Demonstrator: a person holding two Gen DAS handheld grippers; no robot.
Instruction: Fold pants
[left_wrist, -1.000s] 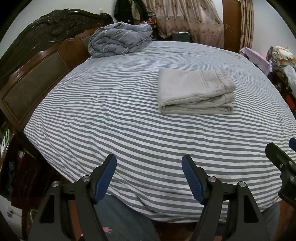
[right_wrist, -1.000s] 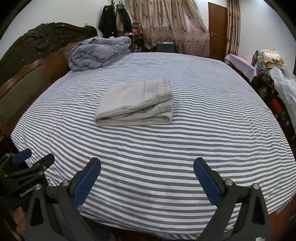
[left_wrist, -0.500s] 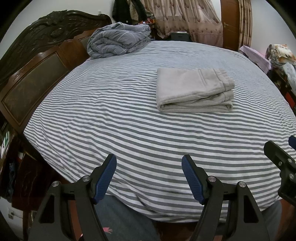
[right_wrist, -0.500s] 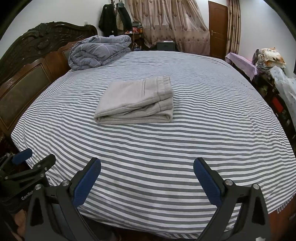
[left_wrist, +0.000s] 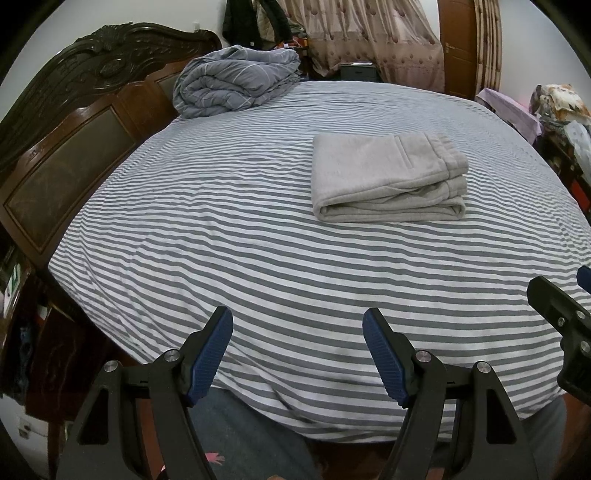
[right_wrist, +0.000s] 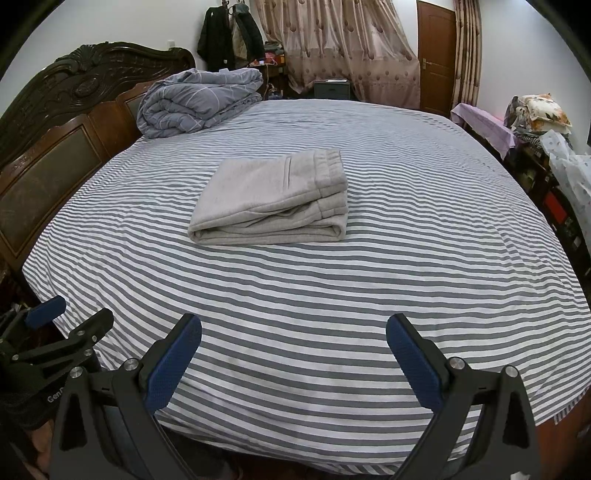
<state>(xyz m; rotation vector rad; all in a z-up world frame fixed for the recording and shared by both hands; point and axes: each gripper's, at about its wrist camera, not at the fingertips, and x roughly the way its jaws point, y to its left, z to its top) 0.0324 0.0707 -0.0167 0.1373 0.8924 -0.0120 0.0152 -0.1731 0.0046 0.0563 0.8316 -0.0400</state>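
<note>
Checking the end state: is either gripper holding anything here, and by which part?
Nothing is held. The left gripper and right gripper are both open over the bed's near edge, apart from the folded grey pants.

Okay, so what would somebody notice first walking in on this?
Probably the grey pants, folded into a neat stack in the middle of the striped bed. Next, the bundled blue-grey quilt by the carved headboard, and both grippers, left and right, open above the near edge.
</note>
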